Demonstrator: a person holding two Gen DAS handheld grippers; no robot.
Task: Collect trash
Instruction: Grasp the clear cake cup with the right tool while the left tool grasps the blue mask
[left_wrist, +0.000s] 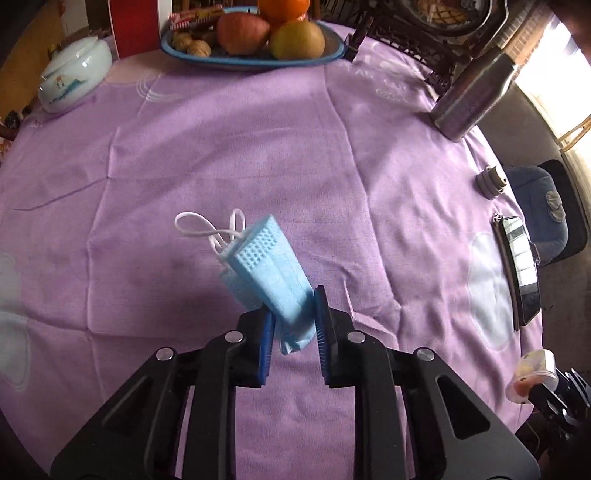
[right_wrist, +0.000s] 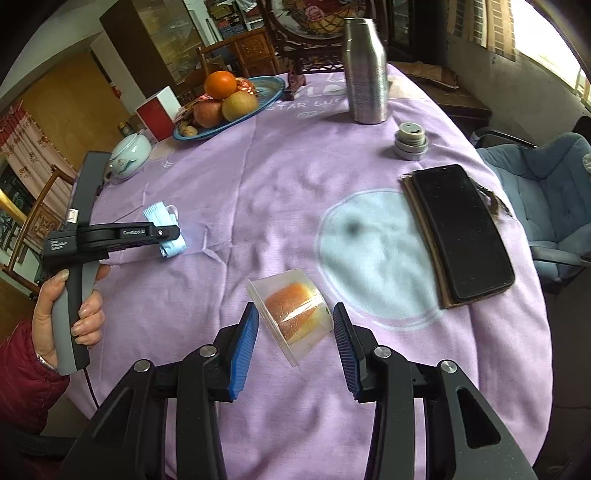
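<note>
A folded blue face mask (left_wrist: 266, 258) with white ear loops sticks up from between the blue pads of my left gripper (left_wrist: 293, 314), which is shut on its lower end just above the purple tablecloth (left_wrist: 221, 147). The right wrist view shows the same mask (right_wrist: 162, 218) at the left, pinched by that gripper (right_wrist: 173, 236), whose handle a hand holds. My right gripper (right_wrist: 295, 310) is shut on a clear plastic cup (right_wrist: 288, 314) with orange peel inside, tilted on its side. This cup (left_wrist: 532, 373) also shows at the left wrist view's lower right edge.
A blue plate of fruit and nuts (right_wrist: 258, 99), a red box (right_wrist: 157, 110) and a white porcelain jar (right_wrist: 129, 153) stand at the far side. A steel flask (right_wrist: 364, 70), its lid (right_wrist: 410, 142) and a phone on a wallet (right_wrist: 461, 232) sit on the right. A blue chair (right_wrist: 546, 192) stands beyond the table edge.
</note>
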